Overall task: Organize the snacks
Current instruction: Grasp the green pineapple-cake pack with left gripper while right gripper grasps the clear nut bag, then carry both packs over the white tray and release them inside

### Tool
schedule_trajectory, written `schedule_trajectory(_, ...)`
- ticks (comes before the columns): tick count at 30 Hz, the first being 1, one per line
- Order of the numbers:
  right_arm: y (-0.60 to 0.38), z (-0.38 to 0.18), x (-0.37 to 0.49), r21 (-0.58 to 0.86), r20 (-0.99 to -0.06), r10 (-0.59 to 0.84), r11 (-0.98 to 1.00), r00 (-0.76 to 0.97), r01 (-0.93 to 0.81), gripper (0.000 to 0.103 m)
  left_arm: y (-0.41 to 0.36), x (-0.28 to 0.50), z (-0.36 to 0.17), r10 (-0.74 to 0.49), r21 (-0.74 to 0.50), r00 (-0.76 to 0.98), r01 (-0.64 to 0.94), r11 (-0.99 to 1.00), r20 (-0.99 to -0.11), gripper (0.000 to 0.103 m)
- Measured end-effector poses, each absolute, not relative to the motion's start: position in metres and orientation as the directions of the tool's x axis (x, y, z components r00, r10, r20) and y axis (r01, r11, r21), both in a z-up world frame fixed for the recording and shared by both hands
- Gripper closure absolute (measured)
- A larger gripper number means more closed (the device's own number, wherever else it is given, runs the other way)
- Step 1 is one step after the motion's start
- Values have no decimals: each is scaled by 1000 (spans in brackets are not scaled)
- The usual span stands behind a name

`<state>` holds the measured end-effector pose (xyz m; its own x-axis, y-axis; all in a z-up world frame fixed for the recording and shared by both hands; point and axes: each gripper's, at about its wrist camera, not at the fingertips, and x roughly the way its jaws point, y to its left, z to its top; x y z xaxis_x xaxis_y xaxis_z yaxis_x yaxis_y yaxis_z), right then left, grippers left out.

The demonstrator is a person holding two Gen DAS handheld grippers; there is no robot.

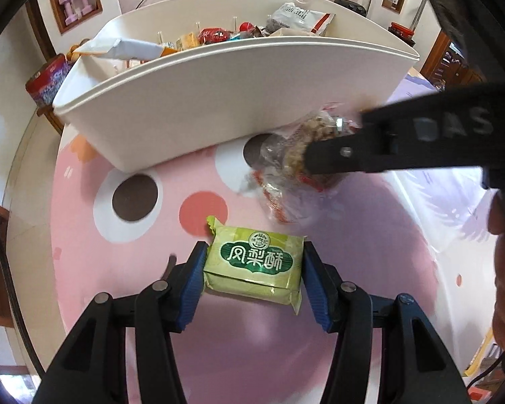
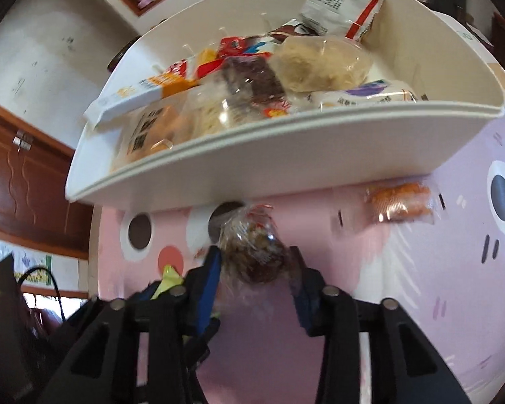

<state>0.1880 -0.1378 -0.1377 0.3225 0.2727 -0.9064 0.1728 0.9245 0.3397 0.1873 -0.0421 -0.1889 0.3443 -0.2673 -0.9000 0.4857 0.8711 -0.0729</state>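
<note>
Green pastry pack (image 1: 254,267): I see it low centre in the left view, flat, label up, clamped at both ends.
Clear nut-snack bag (image 2: 252,252): I see it crinkled, centre of the right view, pinched between blue pads.
Orange snack pack (image 2: 400,202): I see it right of centre, lying just below the bin.
White bin (image 1: 219,101): I see it across the upper frame, heaped with packets.

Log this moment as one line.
left gripper: shut on green pastry pack | right gripper: shut on clear nut snack | white bin: ahead, filled
</note>
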Motion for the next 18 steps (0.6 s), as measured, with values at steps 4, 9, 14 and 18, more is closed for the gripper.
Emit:
schedule_trajectory(4, -141, -126, 169, 324, -909, 262, 934, 325, 153, 73, -27, 172, -171, -280, -97, 334, 472, 876, -900, 51)
schedule_trajectory(9, -154, -100, 143, 341, -896, 276, 929, 349, 143, 75, -19, 171, -129, -304, -113, 363, 463, 879, -881, 51)
schedule_trajectory(14, -164, -56, 137, 355, -865, 272, 925, 421, 133, 75, -18, 184, -66, -341, -126, 431, 453, 882, -835, 51)
schedule_trajectory(18, -172, -6, 140, 360, -816, 261, 928, 516, 100, 75, -22, 200, -18, -326, -92, 496, 438, 894, -805, 50)
